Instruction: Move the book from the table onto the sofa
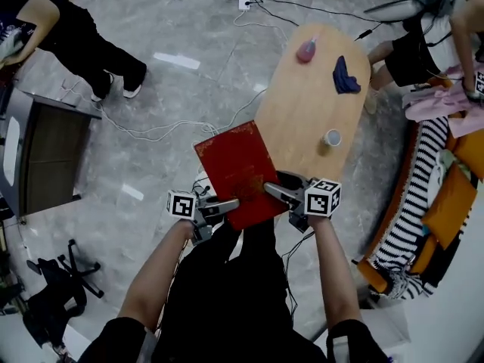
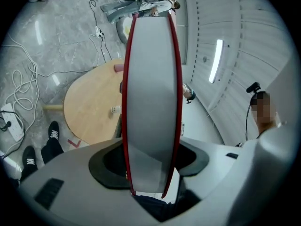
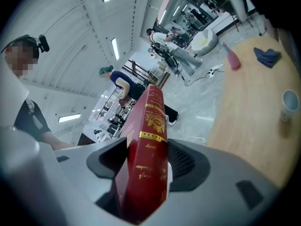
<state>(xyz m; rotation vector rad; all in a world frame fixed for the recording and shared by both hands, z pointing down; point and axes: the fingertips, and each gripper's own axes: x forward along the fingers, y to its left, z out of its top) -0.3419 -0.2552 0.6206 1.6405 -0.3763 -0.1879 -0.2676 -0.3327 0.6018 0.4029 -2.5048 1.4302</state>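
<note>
Left gripper [image 1: 222, 205]: jaws closed on the near left edge of the book [image 1: 238, 171]; the grey page block stands between the pads, with a red cover on each side.
Right gripper [image 1: 277, 191]: jaws clamped on the near right part of the book, at the spine with gold print.
Book: red hardcover, held by both grippers at the near end of the table [image 1: 302, 116]; in the head view it covers the table's near left rim.
Table: oval, light wood.
Paper cup [image 1: 332, 138]: on the table, near its right rim, beyond the book.
Blue cloth [image 1: 345, 76]: crumpled, on the table's far right part.
Pink bottle [image 1: 306, 50]: at the table's far end.
Sofa [image 1: 427, 195]: right of the table, with a striped cover and orange cushions.
Power strip [image 1: 244, 2]: on the floor beyond the table's far end.
</note>
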